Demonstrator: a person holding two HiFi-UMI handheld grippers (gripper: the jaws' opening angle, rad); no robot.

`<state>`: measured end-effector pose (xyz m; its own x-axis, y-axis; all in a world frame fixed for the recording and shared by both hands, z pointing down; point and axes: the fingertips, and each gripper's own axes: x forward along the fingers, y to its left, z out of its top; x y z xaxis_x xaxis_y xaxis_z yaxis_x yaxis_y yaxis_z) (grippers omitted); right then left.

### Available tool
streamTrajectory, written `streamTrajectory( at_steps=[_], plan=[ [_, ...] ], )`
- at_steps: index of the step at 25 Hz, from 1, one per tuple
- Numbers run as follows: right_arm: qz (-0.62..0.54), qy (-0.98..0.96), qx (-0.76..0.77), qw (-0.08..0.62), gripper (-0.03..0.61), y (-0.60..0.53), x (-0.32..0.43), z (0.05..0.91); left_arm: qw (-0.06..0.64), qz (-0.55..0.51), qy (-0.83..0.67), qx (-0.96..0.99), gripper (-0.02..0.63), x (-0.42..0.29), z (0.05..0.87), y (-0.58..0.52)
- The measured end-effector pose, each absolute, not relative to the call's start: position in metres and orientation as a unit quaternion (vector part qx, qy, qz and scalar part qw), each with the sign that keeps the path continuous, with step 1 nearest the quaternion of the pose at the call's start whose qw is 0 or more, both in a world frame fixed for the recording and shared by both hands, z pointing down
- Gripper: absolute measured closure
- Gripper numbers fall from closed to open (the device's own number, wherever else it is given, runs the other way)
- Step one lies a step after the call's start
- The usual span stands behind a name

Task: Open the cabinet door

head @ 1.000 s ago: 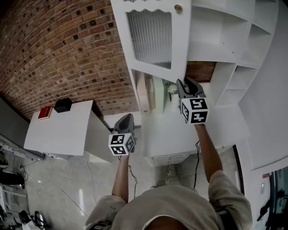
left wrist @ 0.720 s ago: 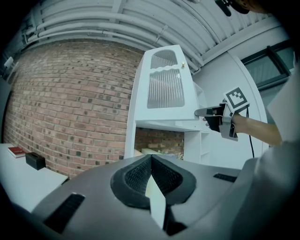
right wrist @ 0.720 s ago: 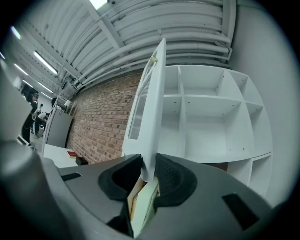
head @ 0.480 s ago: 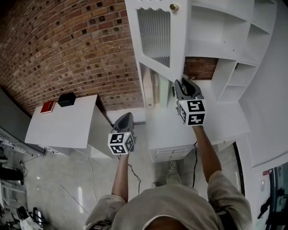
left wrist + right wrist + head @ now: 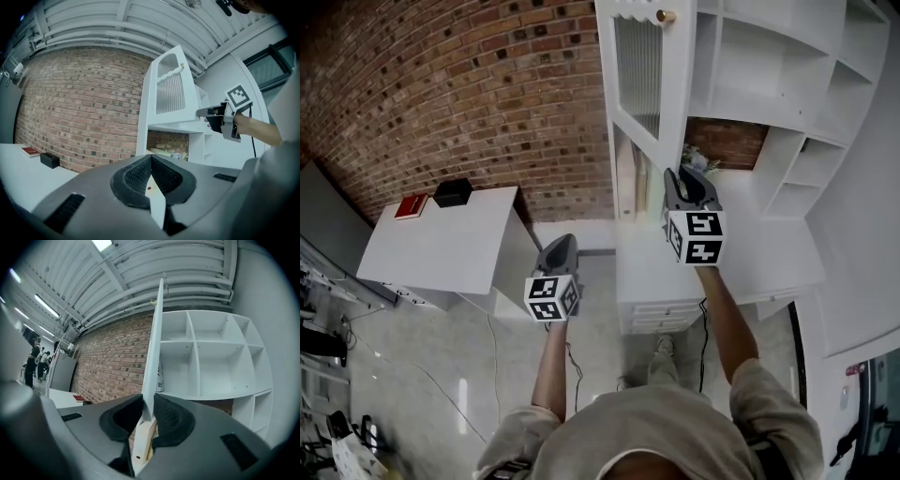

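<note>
Right gripper (image 5: 149, 411): jaws just been closing, now clamped on bottom edge of cabinet door (image 5: 649, 75), door edge between pads. Door stands open, turned out from white shelf unit (image 5: 750, 66) at its right; small knob (image 5: 666, 16) high on door. Left gripper (image 5: 151, 158): jaws pressed together, nothing between, left of door, well apart. Brick wall (image 5: 469, 84) behind door. White table (image 5: 441, 253) further left of door.
</note>
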<state>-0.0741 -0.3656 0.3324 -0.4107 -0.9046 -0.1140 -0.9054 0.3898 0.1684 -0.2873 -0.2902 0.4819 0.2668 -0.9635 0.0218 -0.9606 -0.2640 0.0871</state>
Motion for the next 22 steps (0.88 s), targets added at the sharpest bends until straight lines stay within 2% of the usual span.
streamTrajectory(
  at_steps=[22],
  plan=[
    [0.117, 0.871, -0.476, -0.002, 0.483, -0.328, -0.188, 0.333, 0.046, -0.028, -0.658, 0.751, 0.588, -0.35, 0.483, -0.241]
  ],
)
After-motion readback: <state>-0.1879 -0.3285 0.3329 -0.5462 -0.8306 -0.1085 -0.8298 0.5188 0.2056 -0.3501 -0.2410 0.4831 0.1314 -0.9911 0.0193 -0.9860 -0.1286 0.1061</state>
